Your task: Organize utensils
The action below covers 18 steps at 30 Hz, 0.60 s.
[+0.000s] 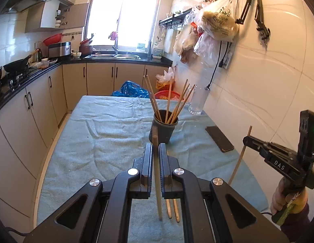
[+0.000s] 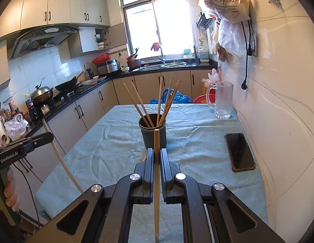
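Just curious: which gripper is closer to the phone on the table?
Right. The right gripper hangs beside the phone, just to its left; the left gripper is farther left.

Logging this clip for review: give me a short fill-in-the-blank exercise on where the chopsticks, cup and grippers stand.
1. Each hand-held gripper, left and right, is shut on one ____.
2. The dark cup on the towel-covered table holds ____ chopsticks.
3. Two more chopsticks lie on the ____.
4. The phone lies nearer the tiled ____ than the cup does.

Missing words: chopstick; six; towel; wall
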Tool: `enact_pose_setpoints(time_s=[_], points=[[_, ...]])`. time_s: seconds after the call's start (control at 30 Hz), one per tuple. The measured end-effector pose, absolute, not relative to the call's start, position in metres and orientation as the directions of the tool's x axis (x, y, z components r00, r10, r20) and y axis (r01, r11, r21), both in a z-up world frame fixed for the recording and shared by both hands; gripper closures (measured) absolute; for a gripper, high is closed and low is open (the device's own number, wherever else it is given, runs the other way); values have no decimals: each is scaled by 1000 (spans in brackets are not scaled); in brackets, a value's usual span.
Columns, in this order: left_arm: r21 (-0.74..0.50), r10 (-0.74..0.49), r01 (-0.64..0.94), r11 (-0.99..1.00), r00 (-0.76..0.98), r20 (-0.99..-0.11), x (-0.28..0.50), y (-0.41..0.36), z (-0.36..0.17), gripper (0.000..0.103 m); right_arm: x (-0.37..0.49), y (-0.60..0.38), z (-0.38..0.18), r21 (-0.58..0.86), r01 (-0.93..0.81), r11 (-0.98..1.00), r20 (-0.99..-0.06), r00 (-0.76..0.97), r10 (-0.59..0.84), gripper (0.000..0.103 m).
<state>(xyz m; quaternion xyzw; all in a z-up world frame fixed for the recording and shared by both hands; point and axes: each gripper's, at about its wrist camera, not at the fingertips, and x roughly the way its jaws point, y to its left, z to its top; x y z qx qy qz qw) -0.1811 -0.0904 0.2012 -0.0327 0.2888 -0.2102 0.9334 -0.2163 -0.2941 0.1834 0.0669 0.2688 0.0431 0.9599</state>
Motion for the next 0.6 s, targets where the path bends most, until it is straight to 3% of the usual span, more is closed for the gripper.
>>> enact_pose_setpoints(time_s=[0.33, 0.6], points=[[-174, -400, 366, 914, 743, -536, -169, -94, 194, 98, -213, -296, 183, 159, -44, 986, -509, 852, 120, 97], [-217, -337, 261, 941, 633, -697, -97, -81, 141, 97, -200, -303, 180, 194, -38, 980, -532, 836, 137, 96]])
